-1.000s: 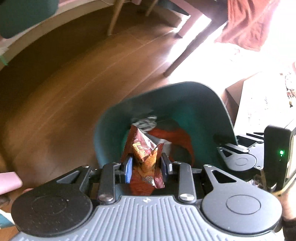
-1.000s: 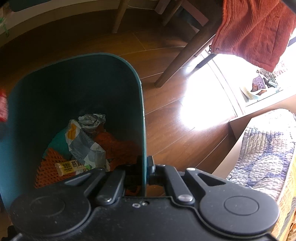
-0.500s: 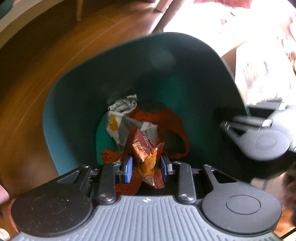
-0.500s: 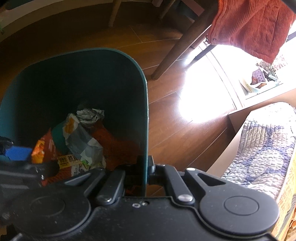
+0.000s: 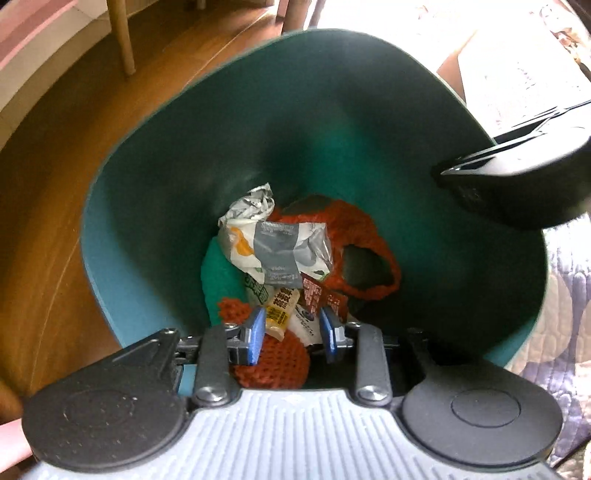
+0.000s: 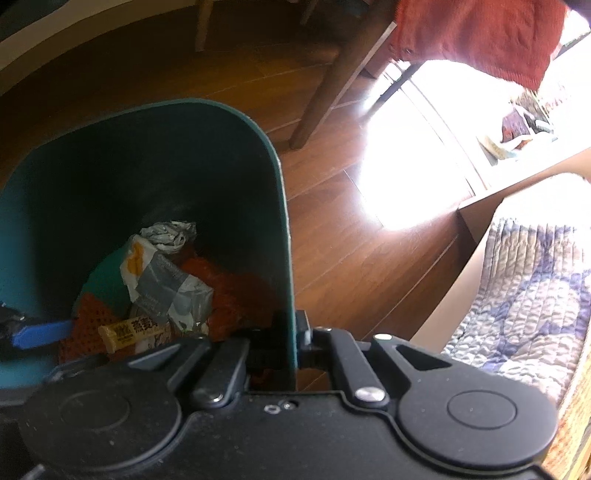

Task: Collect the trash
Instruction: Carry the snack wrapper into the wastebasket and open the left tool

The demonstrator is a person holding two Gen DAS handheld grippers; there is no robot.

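A teal trash bin [image 5: 147, 229] holds several wrappers, a crumpled white bag [image 5: 273, 243] and orange crochet pieces [image 5: 273, 358]. My left gripper [image 5: 293, 332] is open and empty inside the bin's mouth, above the pile. The red snack wrapper [image 5: 317, 295] lies on the pile just beyond its blue pads [image 5: 256, 332]. My right gripper [image 6: 284, 343] is shut on the bin's right wall [image 6: 284, 258] at the rim. The bin's contents also show in the right wrist view, with a yellow bar wrapper [image 6: 129, 332] in front.
The bin stands on a wood floor [image 6: 332, 240]. A wooden chair leg [image 6: 332, 81] and a hanging red cloth [image 6: 480, 33] are beyond it. A quilted sofa [image 6: 535, 295] is at the right. Another chair leg [image 5: 122, 37] stands at the far left.
My left gripper moved over and down into the bin, then opened. The red snack wrapper it held dropped onto the pile. The right gripper kept its hold on the bin wall.
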